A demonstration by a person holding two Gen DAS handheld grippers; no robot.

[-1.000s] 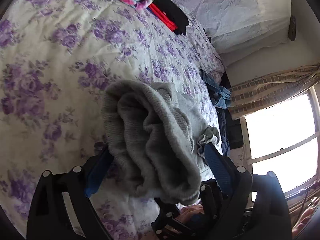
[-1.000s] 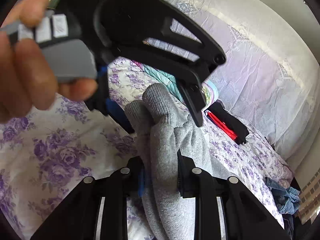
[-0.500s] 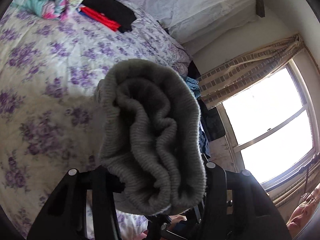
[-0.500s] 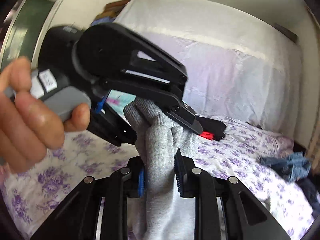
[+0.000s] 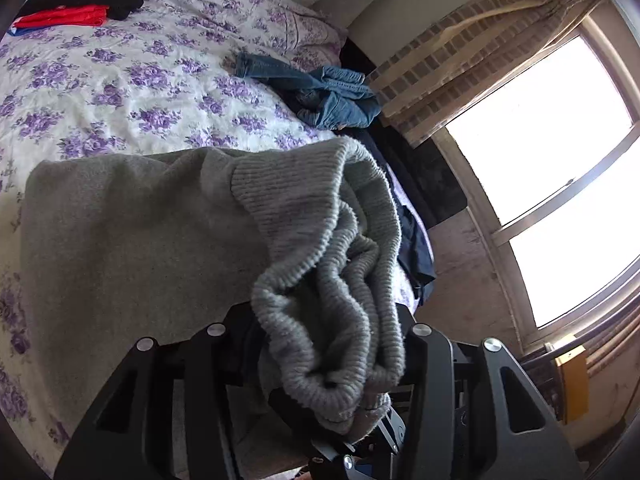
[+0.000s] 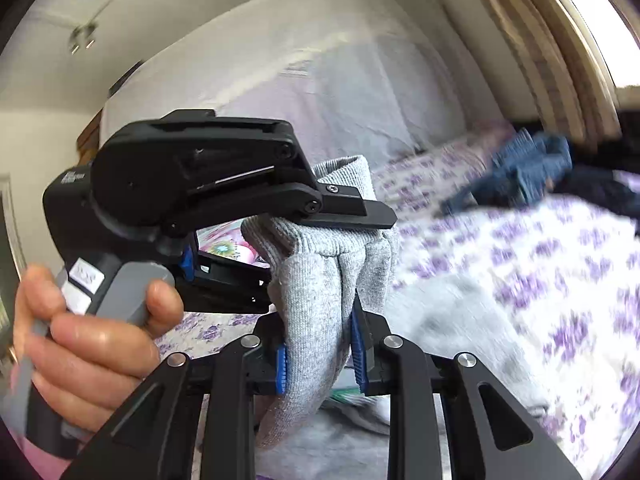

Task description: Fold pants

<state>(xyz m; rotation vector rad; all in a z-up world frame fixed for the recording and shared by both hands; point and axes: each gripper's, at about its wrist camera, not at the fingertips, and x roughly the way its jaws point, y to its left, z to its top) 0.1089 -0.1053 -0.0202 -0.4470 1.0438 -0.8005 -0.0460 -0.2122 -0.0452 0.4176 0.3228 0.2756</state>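
Observation:
The grey knit pants lie partly spread on the floral bed, with the ribbed cuff end bunched up. My left gripper is shut on that bunched cuff, which hides its fingertips. My right gripper is shut on the same grey cuff bundle, its blue pads pressed on either side. The left gripper and the hand holding it fill the left of the right wrist view, clamped on the cuffs just above my right gripper.
The bed has a white sheet with purple flowers. Crumpled blue jeans lie at its far edge. Red and black clothes lie further back. A bright window with a curtain is on the right.
Both grippers have swung round with the cuffs toward the window side, and the views have turned. The pant legs now lie spread on the bed below the left gripper.

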